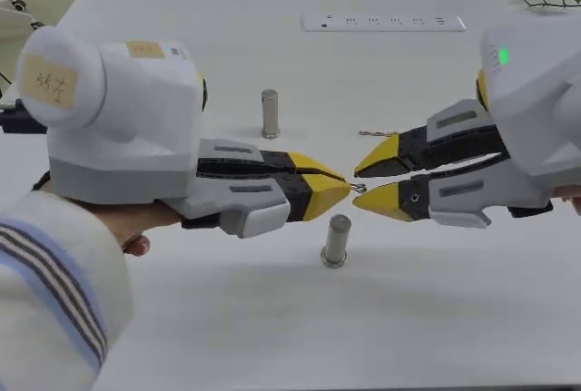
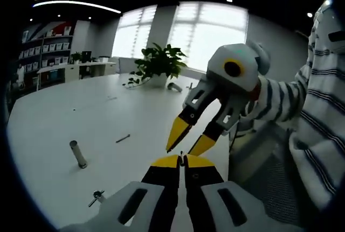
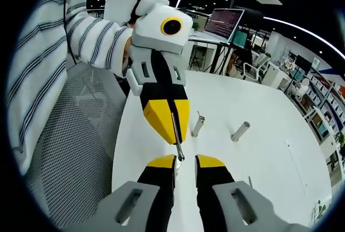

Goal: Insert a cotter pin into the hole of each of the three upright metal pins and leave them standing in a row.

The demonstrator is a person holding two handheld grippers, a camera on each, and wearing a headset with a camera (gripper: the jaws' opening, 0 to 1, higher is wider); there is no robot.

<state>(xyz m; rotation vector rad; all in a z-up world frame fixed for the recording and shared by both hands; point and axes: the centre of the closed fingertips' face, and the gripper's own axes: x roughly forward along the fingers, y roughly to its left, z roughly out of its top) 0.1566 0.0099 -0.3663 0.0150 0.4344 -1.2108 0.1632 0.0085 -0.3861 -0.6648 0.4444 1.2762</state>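
Head view, left gripper: clamping shut on what seems a cotter pin.
Right gripper: jaws standing apart, tips just beside it.

1. On the round end of the left gripper we see a yellow label with two handwritten characters we cannot read.
2. A smaller yellow label on its top is blurred.
3. Beyond the table, a monitor shows text too small to read.
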